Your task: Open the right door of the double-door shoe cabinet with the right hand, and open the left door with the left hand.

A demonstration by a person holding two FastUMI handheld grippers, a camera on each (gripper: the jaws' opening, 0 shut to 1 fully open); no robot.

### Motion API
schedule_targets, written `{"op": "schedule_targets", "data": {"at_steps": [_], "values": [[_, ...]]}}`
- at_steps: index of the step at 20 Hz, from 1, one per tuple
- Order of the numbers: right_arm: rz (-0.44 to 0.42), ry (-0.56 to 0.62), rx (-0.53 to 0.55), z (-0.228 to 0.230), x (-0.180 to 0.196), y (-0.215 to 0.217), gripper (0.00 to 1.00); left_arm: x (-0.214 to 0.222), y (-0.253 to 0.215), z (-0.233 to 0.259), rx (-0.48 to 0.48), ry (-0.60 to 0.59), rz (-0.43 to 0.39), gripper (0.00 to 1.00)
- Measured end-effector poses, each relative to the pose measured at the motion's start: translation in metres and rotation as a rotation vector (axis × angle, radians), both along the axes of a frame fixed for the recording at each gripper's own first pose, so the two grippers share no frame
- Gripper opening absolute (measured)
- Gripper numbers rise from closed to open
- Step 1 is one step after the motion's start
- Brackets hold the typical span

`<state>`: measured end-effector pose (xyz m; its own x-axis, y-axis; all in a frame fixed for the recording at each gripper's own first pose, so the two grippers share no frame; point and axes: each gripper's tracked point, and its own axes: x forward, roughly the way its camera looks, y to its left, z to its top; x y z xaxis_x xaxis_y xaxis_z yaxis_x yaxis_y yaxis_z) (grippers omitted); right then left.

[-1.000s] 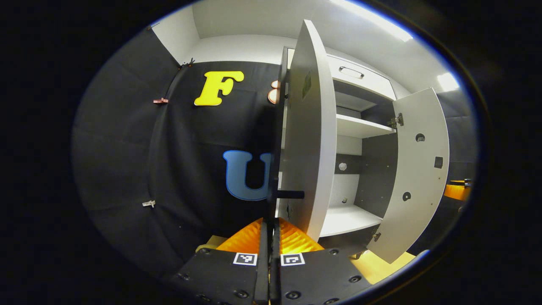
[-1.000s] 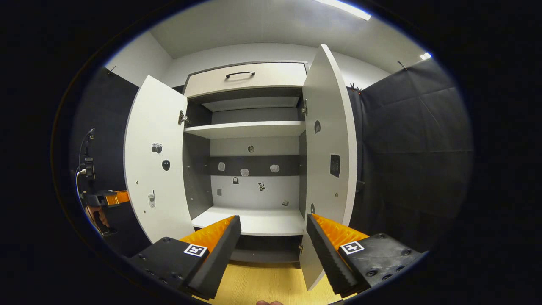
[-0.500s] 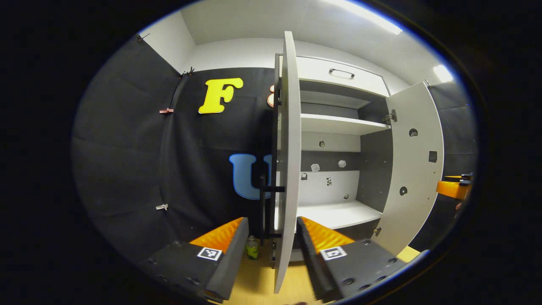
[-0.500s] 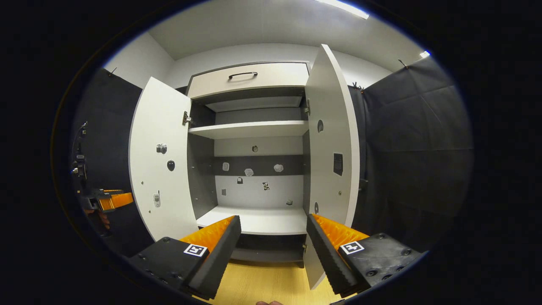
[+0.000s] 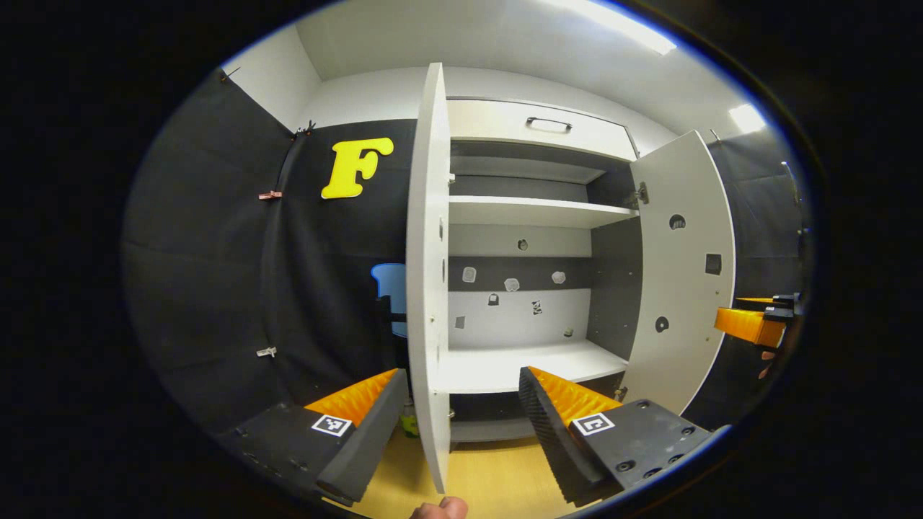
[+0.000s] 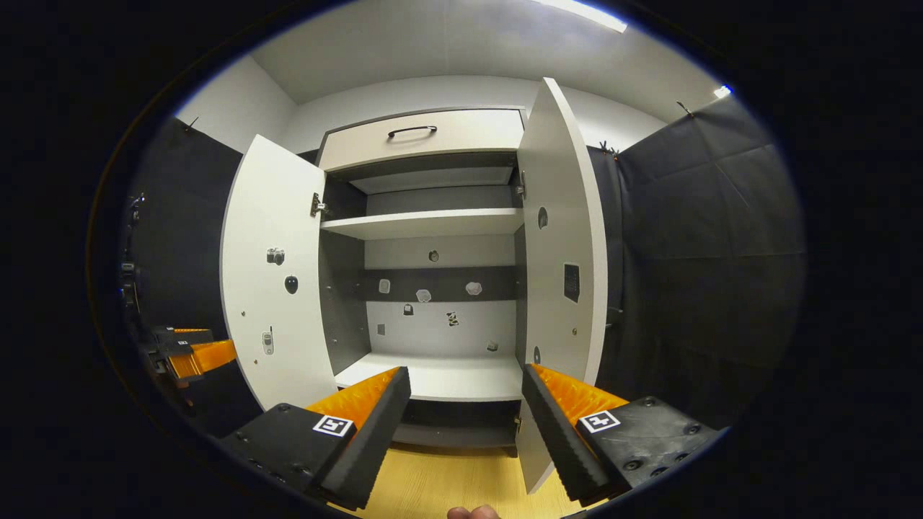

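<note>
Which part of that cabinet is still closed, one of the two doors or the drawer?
The top drawer, with the dark handle, sits flush and closed. The left door and right door both stand swung open, showing the shelves.

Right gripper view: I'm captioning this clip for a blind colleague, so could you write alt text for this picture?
A white shoe cabinet stands with both its left door and right door swung open, showing bare shelves. The right tool is open in the foreground, gripping nothing, and the left tool shows at the far left beside the left door.
</note>
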<state>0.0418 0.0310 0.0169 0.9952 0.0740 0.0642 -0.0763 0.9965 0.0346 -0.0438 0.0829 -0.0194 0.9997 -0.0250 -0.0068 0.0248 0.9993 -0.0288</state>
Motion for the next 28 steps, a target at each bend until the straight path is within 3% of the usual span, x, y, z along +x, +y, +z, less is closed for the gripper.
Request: {"op": "schedule_targets", "data": {"at_steps": [13, 28], "values": [[-0.025, -0.017, -0.003, 0.004, -0.004, -0.006, 0.98, 0.000, -0.037, 0.014, 0.016, -0.023, 0.005, 0.95], [-0.034, -0.013, -0.005, 0.003, -0.003, -0.007, 0.98, 0.001, -0.048, 0.016, 0.022, -0.025, -0.006, 0.95]]}}
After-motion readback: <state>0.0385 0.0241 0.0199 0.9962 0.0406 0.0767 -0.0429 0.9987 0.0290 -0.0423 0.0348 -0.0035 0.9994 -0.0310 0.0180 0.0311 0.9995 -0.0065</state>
